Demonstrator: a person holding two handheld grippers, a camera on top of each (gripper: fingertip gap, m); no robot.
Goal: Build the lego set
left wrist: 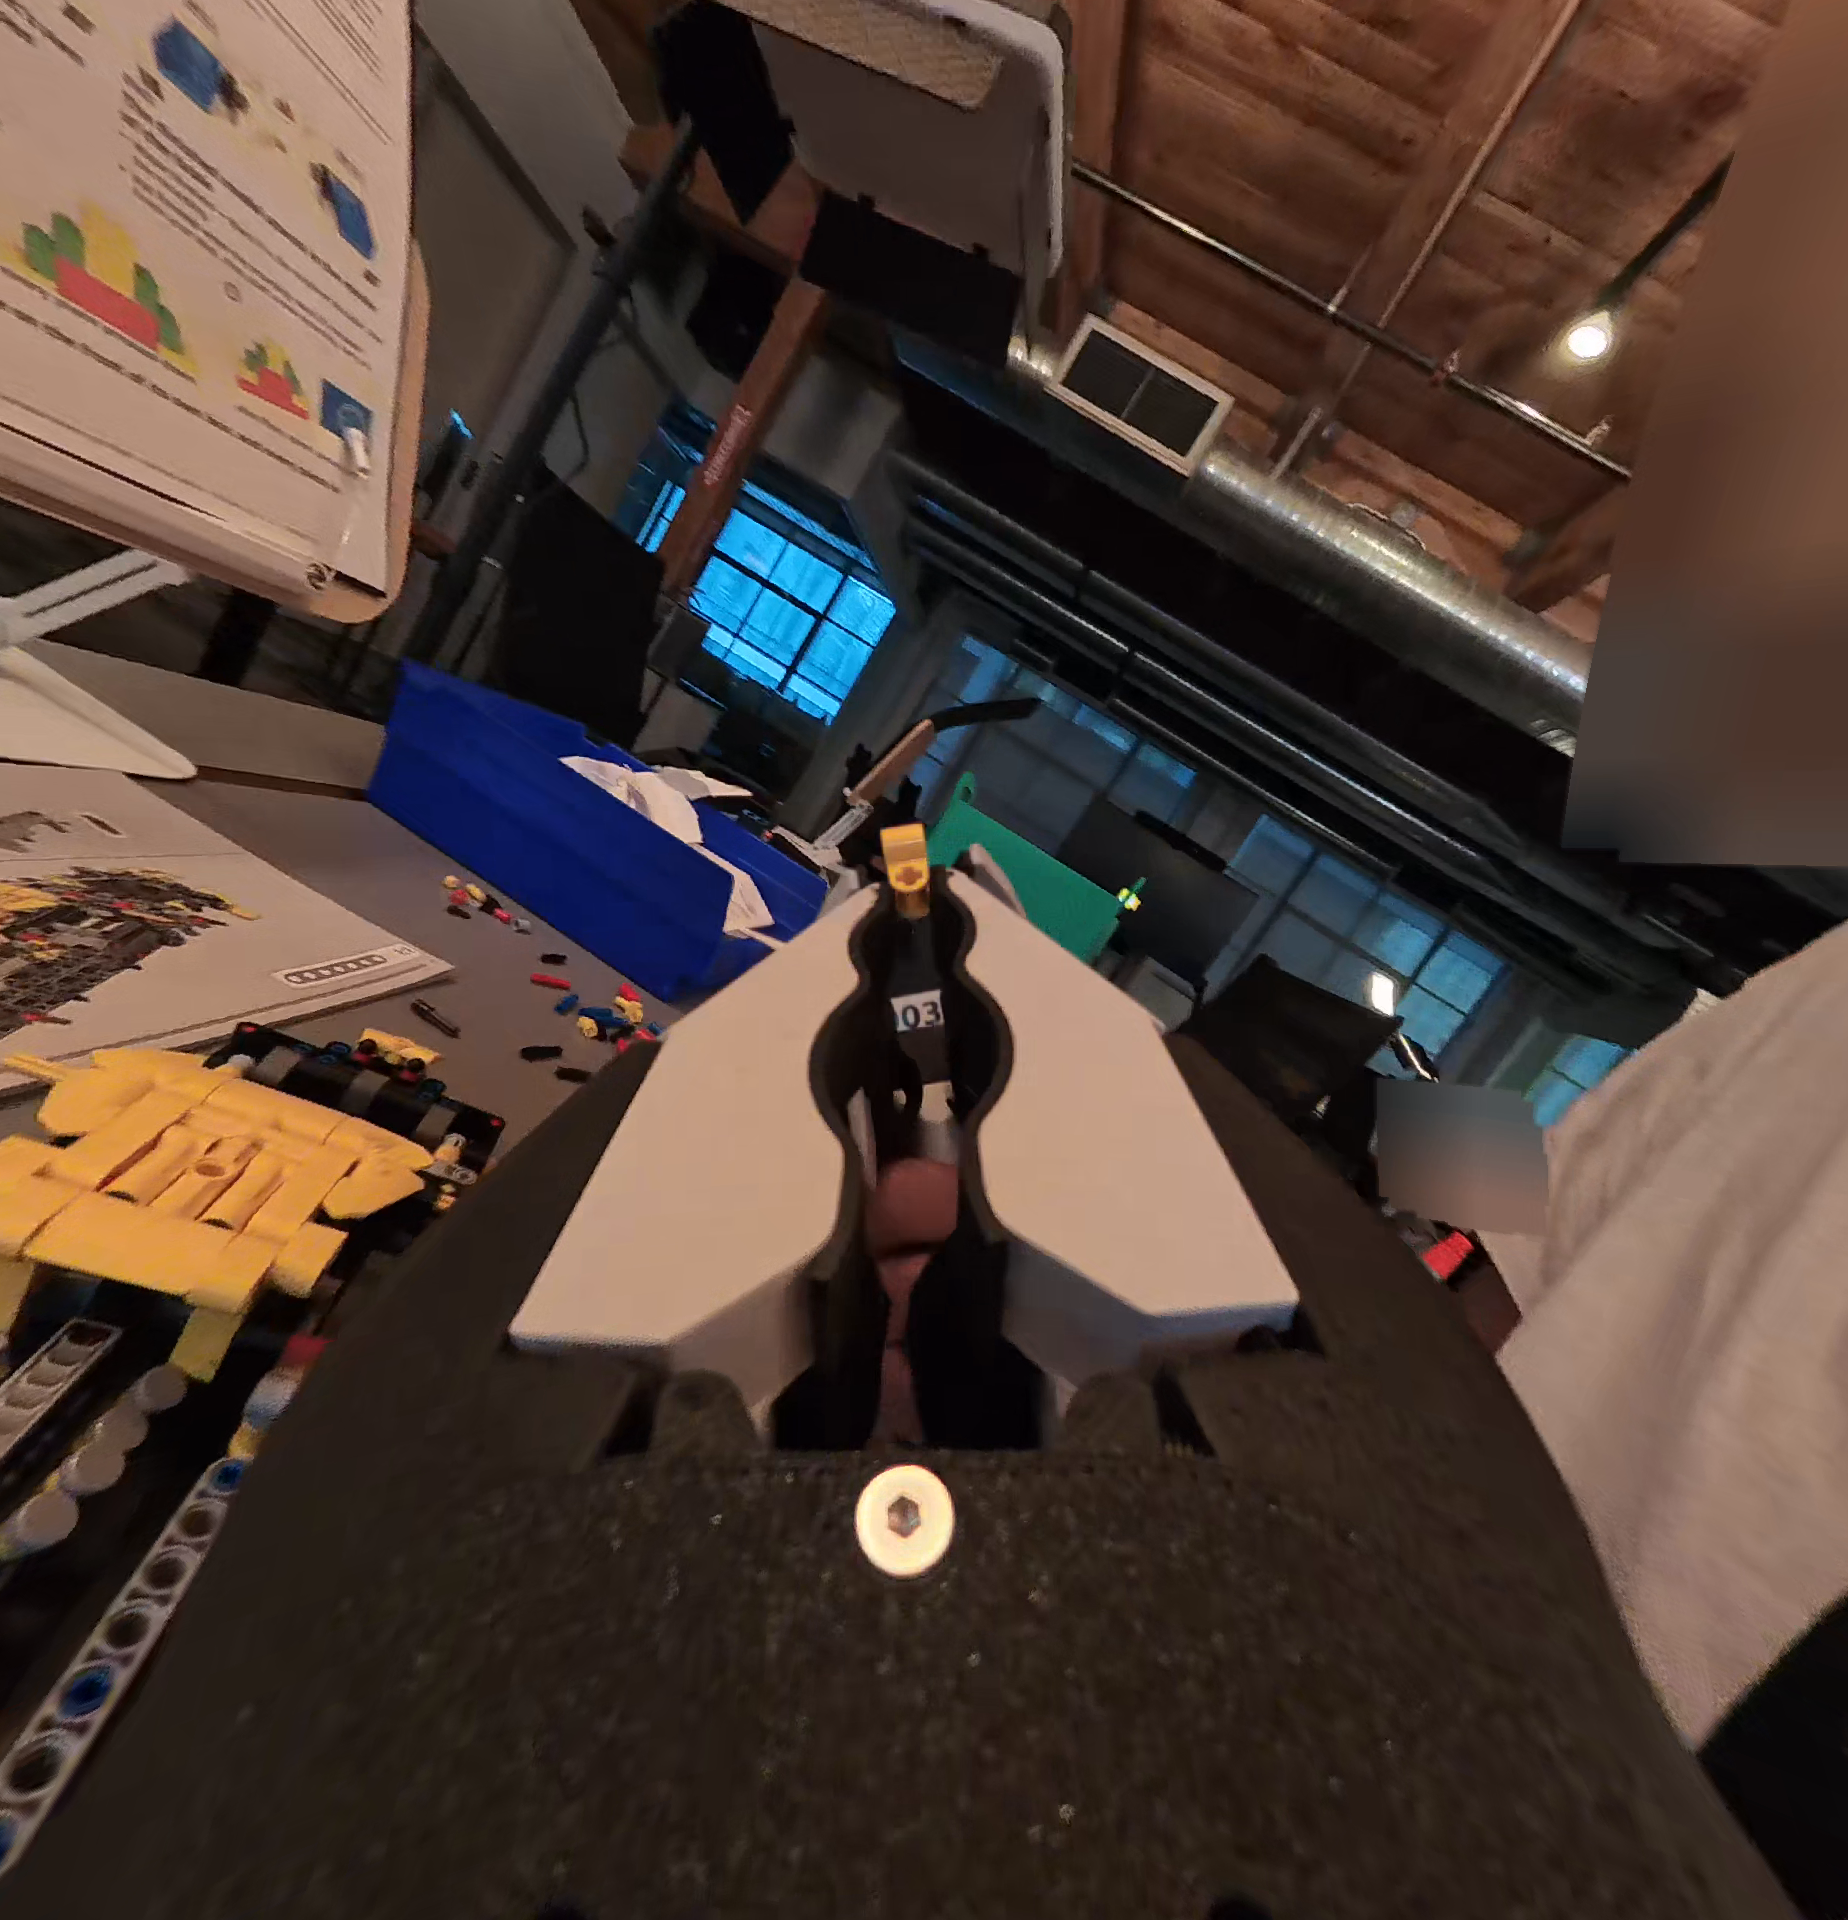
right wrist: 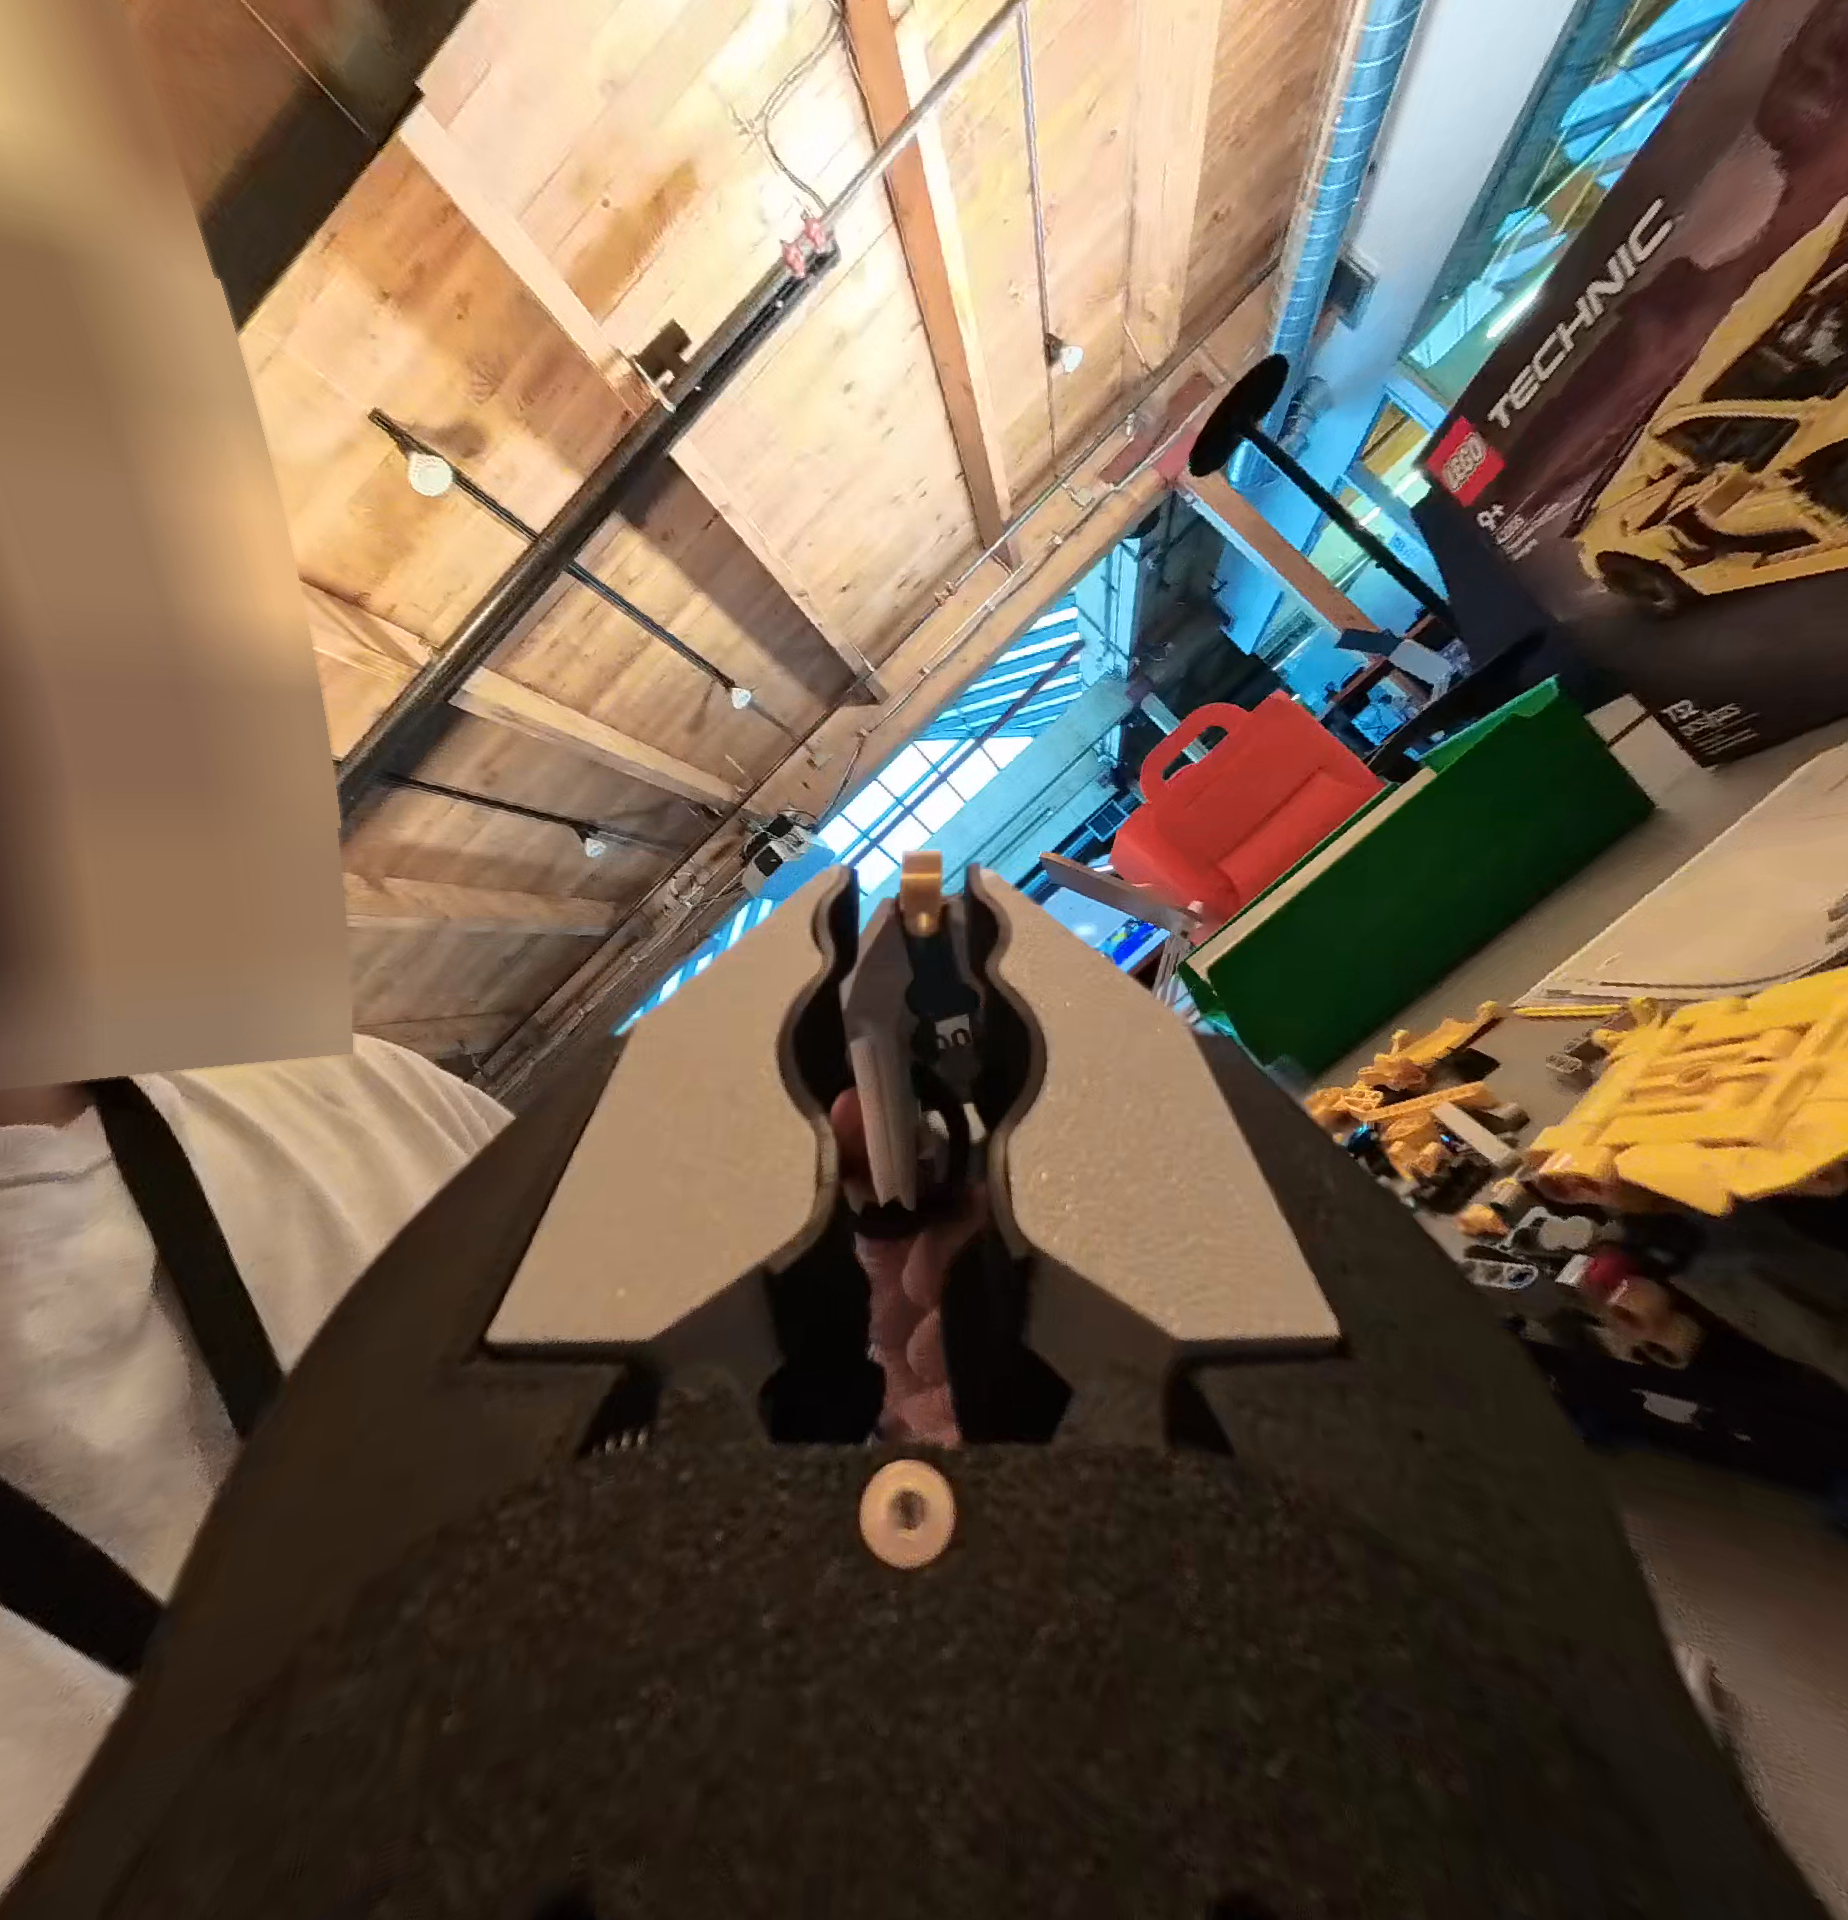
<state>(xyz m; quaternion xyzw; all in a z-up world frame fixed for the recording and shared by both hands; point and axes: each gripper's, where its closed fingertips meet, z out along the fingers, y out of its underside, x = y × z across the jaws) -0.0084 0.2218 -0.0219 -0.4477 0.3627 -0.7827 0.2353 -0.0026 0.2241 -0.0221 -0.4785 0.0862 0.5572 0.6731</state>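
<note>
One small yellow piece (left wrist: 907, 871) sits at the tips of the left gripper (left wrist: 907, 904), lifted well above the table and tilted toward the ceiling. Left jaws nearly closed, pinching the piece at its lower end. The right wrist view shows the same piece (right wrist: 921, 883) between the tips of the right gripper (right wrist: 915, 899), whose jaws stand a little apart around it; whether they actually bear on it, cannot tell. The two grippers face each other tip to tip, probably so the piece can be handed over or re-gripped in the air, where both sets of tips can reach it.

Below left, the part-built yellow model (left wrist: 172, 1184) lies flat on the grey table (left wrist: 359, 862), likely parked there to free both grippers. Loose small pieces (left wrist: 587, 1013) lie scattered just beyond it, spread out for picking. An open instruction booklet (left wrist: 120, 914) lies beside the model, within reading range.

Containers: a blue bin (left wrist: 546, 821) holds crumpled white paper or bags. A green bin (right wrist: 1419, 904) stands further back, contents not visible. The set's box (right wrist: 1678, 416) stands upright behind the green bin.
</note>
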